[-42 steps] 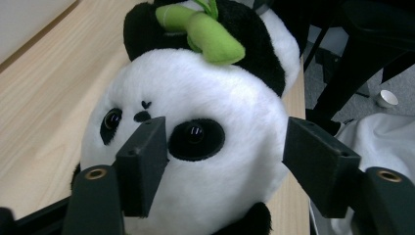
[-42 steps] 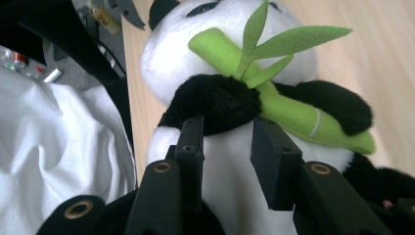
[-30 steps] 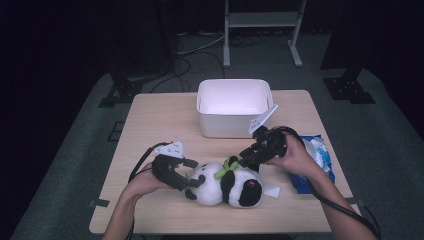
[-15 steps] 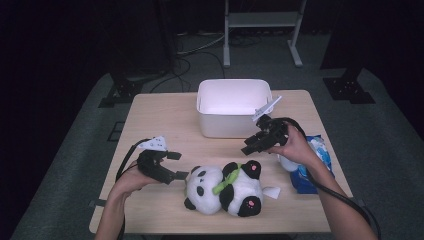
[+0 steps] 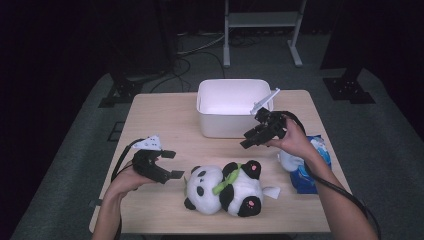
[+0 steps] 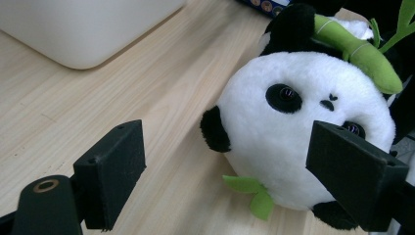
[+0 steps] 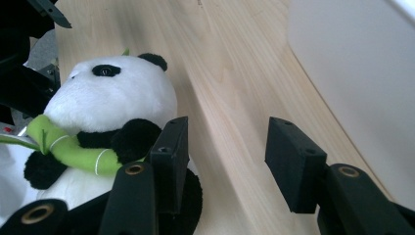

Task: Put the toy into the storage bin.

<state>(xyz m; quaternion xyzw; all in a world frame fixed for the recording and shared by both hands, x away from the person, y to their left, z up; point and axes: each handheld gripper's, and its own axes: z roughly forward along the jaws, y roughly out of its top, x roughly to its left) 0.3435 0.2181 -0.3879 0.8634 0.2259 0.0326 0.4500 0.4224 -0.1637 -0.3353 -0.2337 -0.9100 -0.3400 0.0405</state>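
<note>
Approach step: left gripper (image 5: pixel 168 164) and right gripper (image 5: pixel 252 138), jaws apart and empty, flank the black-and-white plush panda (image 5: pixel 224 188); closing on it likely follows.

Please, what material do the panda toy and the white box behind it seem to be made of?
The panda toy looks like soft plush: fuzzy white and black pile, glossy bead eyes, and a smooth green fabric bamboo stalk. The white box seems to be plastic, with smooth matte walls and rounded corners, though the look leaves this open.
</note>
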